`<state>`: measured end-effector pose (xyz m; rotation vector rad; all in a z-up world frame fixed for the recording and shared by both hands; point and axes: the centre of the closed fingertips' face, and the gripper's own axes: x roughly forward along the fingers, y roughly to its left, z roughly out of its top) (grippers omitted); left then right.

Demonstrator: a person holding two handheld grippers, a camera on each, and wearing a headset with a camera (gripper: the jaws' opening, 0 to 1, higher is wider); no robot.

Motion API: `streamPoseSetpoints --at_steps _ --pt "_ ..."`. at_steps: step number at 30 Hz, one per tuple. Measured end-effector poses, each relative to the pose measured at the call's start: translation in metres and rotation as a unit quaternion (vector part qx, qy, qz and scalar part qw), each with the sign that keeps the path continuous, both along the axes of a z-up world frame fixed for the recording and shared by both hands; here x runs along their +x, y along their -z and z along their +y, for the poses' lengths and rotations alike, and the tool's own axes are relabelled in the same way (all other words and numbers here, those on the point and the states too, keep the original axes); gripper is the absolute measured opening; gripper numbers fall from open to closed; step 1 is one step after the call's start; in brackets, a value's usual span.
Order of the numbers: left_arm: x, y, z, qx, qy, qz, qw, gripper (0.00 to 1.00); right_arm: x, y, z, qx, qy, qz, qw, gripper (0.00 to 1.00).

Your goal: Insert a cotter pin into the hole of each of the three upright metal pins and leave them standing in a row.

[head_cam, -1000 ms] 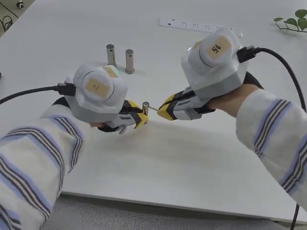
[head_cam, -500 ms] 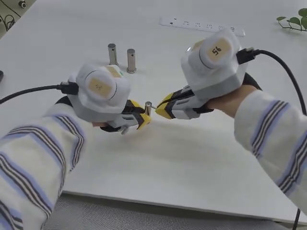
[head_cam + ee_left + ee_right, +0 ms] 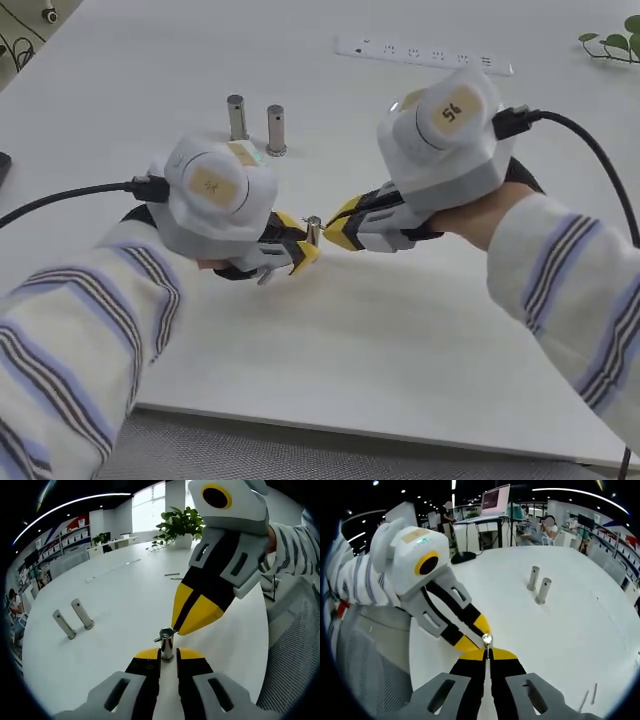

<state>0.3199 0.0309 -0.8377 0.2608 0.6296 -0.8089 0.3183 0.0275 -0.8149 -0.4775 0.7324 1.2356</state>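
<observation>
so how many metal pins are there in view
3. Two metal pins stand side by side farther back on the table; the third pin is clamped in the left gripper, at the right gripper's tip.

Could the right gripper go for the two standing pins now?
Probably not yet: the right gripper is shut on a cotter pin at the metal pin the left gripper holds. The table toward the standing pins looks free.

left claw (image 3: 308,248), right claw (image 3: 331,235) black with yellow tips; silver metal pins (image 3: 237,117); white table (image 3: 400,330); striped sleeves (image 3: 90,330).
</observation>
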Motion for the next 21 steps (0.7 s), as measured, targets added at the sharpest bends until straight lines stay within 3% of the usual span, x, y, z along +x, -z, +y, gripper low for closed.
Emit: streamPoseSetpoints --at_steps 21 --pt "-0.0008 0.0047 0.0017 0.002 -0.003 0.003 1.0 0.1 -0.0011 0.0003 0.0012 0.008 -0.005 -0.001 1.0 0.04"
